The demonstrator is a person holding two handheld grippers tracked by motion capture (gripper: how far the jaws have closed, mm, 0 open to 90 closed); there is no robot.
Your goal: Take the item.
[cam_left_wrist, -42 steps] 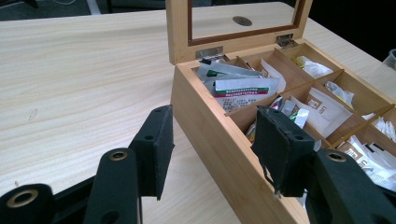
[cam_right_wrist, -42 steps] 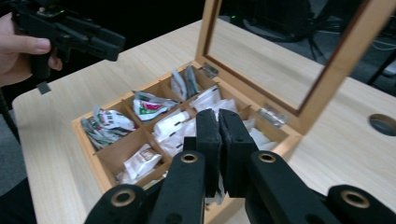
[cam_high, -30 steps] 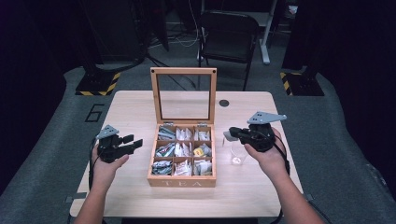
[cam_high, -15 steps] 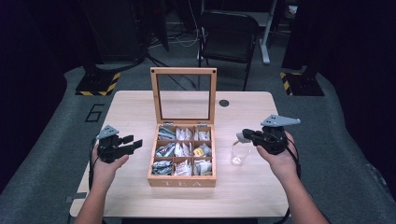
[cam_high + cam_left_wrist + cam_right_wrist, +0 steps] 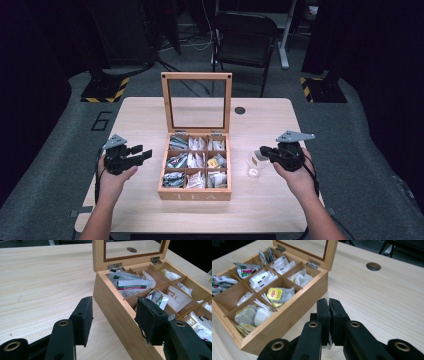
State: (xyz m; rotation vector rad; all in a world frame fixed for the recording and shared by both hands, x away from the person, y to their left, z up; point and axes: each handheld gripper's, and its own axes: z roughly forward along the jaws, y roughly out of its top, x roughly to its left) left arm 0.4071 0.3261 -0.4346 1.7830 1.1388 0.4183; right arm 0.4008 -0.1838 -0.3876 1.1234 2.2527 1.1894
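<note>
Cup: clear plastic cup (image 5: 255, 165) stands upright on desk (image 5: 150, 115), just R of tea box, nearer desk's R edge than its middle.
R gripper: right gripper (image 5: 263, 152) over the cup's rim, jaws pressed together; a bit of white shows at the tips in the high view, can't tell what it is. In right gripper view right gripper (image 5: 328, 305) points at the box's R wall, pads touching w/ no gap.
Box: wooden tea box (image 5: 195, 194) at desk centre, glass lid (image 5: 196, 101) upright at the back; nine compartments w/ tea bags, yellow-tagged bag (image 5: 275, 293) in mid row, R column.
L gripper: left gripper (image 5: 141, 154) hovers L of box, jaws spread part-way, nothing between them; near box's L wall but apart from it.
Room L: bare desk between L gripper and box, more bare wood behind toward far L corner.
Room R: narrow strip from cup to desk's R edge.
Back: round cable hole (image 5: 240, 110) behind box on R side, open wood around it.
Front: box front sits back from near edge, strip of bare desk there; both forearms cross it.
</note>
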